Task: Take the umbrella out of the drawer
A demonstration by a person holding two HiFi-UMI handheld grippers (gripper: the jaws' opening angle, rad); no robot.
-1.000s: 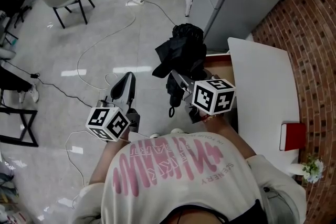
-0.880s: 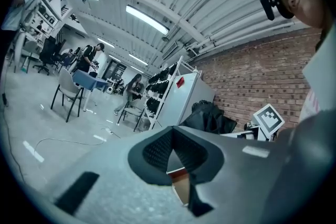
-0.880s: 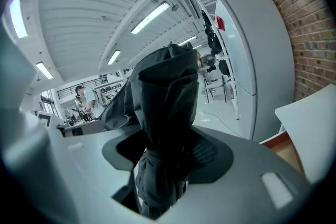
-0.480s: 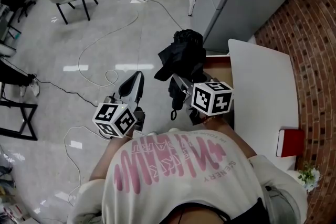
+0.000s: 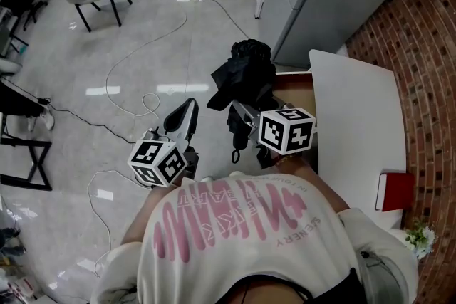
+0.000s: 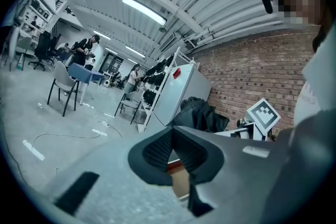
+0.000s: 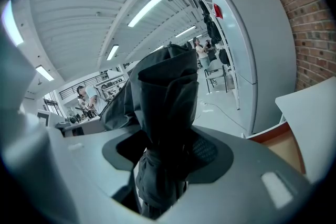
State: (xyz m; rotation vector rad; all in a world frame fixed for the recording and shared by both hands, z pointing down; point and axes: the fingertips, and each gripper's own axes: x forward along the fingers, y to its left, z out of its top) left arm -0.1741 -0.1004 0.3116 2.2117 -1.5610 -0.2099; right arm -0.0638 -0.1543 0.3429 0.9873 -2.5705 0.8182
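grey floor (image 5: 85, 53), cable (image 5: 135, 57); right tool (image 5: 237, 112) grips black umbrella (image 5: 242, 75) by drawer (image 5: 293, 92) beside white table (image 5: 356, 117); left tool (image 5: 187, 110) closed, empty

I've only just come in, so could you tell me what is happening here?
A person's right gripper is clamped on a folded black umbrella, holding it up, clear of the open drawer beside the white table. The left gripper is empty, off to the side above the floor.
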